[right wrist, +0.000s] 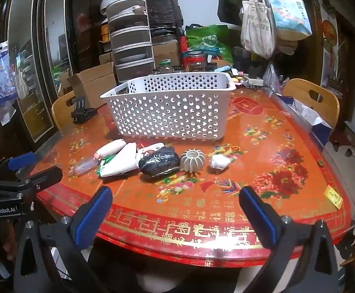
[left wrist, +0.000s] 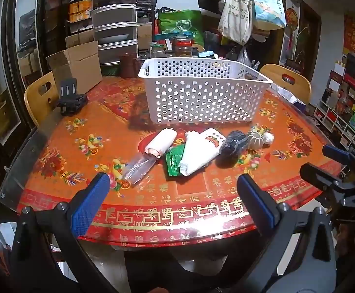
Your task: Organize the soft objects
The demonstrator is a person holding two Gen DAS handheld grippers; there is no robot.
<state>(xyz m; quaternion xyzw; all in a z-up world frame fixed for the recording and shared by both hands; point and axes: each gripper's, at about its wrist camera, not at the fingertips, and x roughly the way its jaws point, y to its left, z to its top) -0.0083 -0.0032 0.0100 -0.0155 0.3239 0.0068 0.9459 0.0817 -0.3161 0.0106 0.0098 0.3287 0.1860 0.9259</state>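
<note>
Left wrist view: the left claw (left wrist: 172, 202) hangs over the near edge of the counter (left wrist: 55, 171), jaws spread wide, nothing between them.
Right wrist view: the right claw (right wrist: 175, 216) is the same, wide open and empty, above the near rim.
Soft things, left to right: a clear bag (left wrist: 139, 166), a white roll (left wrist: 161, 140), a green pack (left wrist: 175, 161), a white pouch (left wrist: 201, 151), a black bundle (left wrist: 233, 142), a ribbed ball (left wrist: 256, 138), a small white wad (left wrist: 268, 137). They lie in one row on the counter, just in front of the basket (left wrist: 201, 97), none inside it yet.
Step in hand: I judge it is the first reach, each claw toward its own end of the row.
How to do it well: take the outer pieces first, because the roll, pack and pouch overlap; pinch each at its middle, close gently, lift clear over the basket wall before letting go.
Risk: the clear bag may slip or drag its neighbour.
Hard to see: the inside of the basket is mostly hidden by its wall; how much of the green pack lies under the pouch; what the black bundle and the wad are made of.
</note>
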